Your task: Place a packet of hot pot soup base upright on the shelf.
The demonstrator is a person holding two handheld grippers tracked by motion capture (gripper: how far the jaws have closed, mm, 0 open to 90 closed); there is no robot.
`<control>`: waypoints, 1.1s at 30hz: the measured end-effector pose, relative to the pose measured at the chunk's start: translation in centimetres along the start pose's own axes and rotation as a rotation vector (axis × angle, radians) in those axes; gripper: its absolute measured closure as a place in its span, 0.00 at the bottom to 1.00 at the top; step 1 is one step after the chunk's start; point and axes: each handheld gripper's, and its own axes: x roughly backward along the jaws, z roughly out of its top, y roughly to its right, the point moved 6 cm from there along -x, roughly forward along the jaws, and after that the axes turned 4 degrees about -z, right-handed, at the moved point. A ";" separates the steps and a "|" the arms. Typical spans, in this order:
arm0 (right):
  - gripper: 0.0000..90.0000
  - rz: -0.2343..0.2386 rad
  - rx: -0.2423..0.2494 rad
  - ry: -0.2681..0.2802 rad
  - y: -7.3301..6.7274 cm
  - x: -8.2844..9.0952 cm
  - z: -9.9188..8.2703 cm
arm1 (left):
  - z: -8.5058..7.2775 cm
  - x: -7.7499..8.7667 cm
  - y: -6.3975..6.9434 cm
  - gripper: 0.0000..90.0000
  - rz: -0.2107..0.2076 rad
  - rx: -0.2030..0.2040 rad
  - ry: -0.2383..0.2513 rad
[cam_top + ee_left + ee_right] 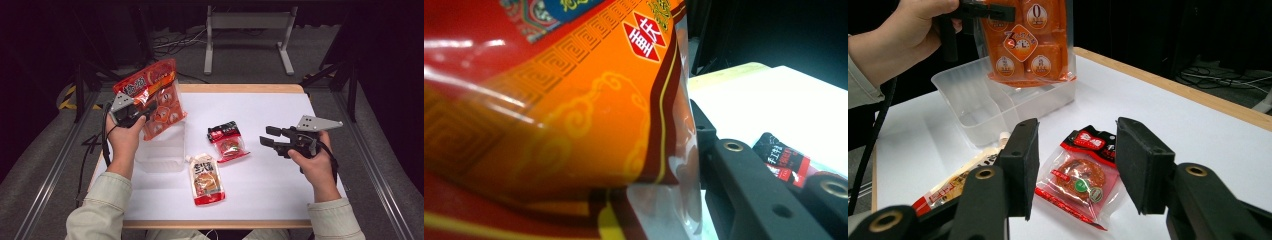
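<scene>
My left tool [131,113] is holding a big orange bag [157,97] of snacks. Its jaws are pinched on the bag, and the bag hangs up in the air. The bottom of the bag is right over a clear plastic box [162,150] that sits on the white surface [280,190]. In the right gripper view, the low end of the orange bag [1029,45] dips a little inside the clear box [968,100]. In the left gripper view, the bag [549,110] is very close and shiny.

My right tool [272,137] is open and holds nothing. It floats over the right side of the surface. In the right gripper view, I look between its two black jaws and see a small red and black packet [1080,175] lying flat. That packet [228,141] is near the middle of the surface, just beside the box.

A white and red pouch [206,179] lies flat in front of the box, closer to me. It is near the small packet but not touching it.
</scene>
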 end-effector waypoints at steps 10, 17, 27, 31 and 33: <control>0.58 0.015 -0.004 0.002 -0.2 -0.2 0.0 | -0.2 -0.1 -0.1 0.79 -0.010 0.008 -0.011; 0.58 0.013 -0.005 -0.002 -0.2 -0.3 -0.1 | -1.3 -0.8 -0.1 0.79 0.005 -0.030 -0.105; 0.58 0.012 -0.005 -0.005 -0.1 -0.2 -0.2 | -2.5 -1.7 -0.6 0.79 -0.025 -0.020 -0.135; 0.58 0.012 -0.007 -0.006 -0.2 -0.4 -0.2 | -2.5 -1.8 -0.9 0.78 -0.023 -0.012 -0.135; 0.57 0.014 -0.008 -0.010 -0.2 -0.5 -0.2 | -2.6 -1.9 -1.2 0.77 -0.024 0.001 -0.128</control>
